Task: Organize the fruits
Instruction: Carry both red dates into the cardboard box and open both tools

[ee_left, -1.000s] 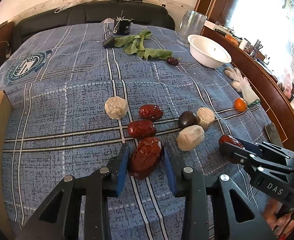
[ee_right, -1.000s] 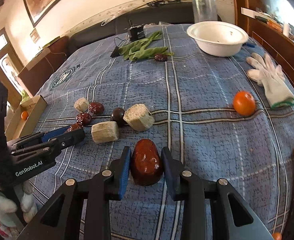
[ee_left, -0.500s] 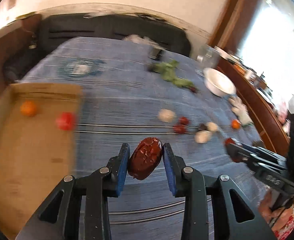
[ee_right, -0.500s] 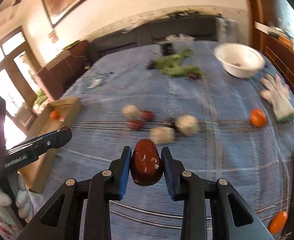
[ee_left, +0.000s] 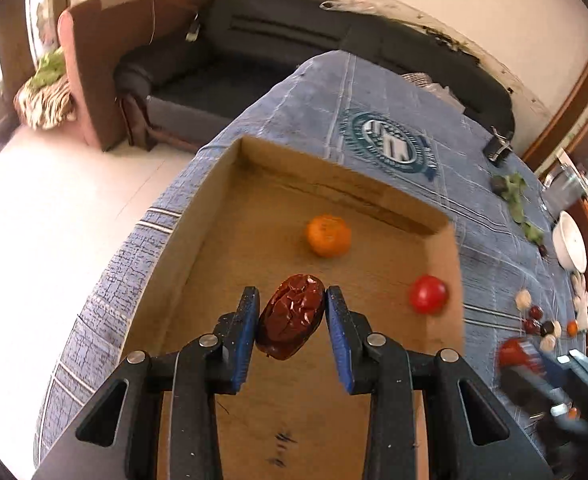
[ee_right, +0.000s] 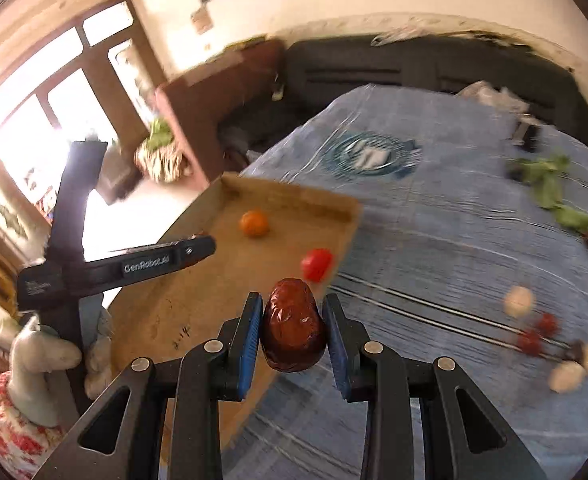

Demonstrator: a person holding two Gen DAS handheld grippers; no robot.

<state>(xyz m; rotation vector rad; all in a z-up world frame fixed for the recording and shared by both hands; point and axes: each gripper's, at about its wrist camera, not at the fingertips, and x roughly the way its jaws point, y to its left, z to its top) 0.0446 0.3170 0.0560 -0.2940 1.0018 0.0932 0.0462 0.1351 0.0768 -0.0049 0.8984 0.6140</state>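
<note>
My left gripper (ee_left: 292, 310) is shut on a wrinkled red date (ee_left: 290, 322) and holds it above the cardboard box (ee_left: 222, 216). An orange (ee_left: 328, 235) and a red tomato (ee_left: 428, 294) lie in the box. My right gripper (ee_right: 292, 318) is shut on another red date (ee_right: 294, 326), above the box's right edge (ee_right: 345, 216), with the blue cloth beyond. The left gripper also shows in the right wrist view (ee_right: 198, 250) over the box. The right gripper appears blurred in the left wrist view (ee_left: 513, 354).
Loose dates and pale lumps (ee_right: 533, 336) lie on the blue checked tablecloth (ee_right: 453, 216) to the right. Green leaves (ee_right: 549, 188) and a white bowl (ee_left: 571, 246) sit farther back. A dark sofa (ee_left: 294, 40) stands behind the table. The table's left edge drops to the floor.
Both grippers have lifted their dates off the cloth and swung left from the fruit cluster. The left gripper is now over the box, the right at the box's right edge.
</note>
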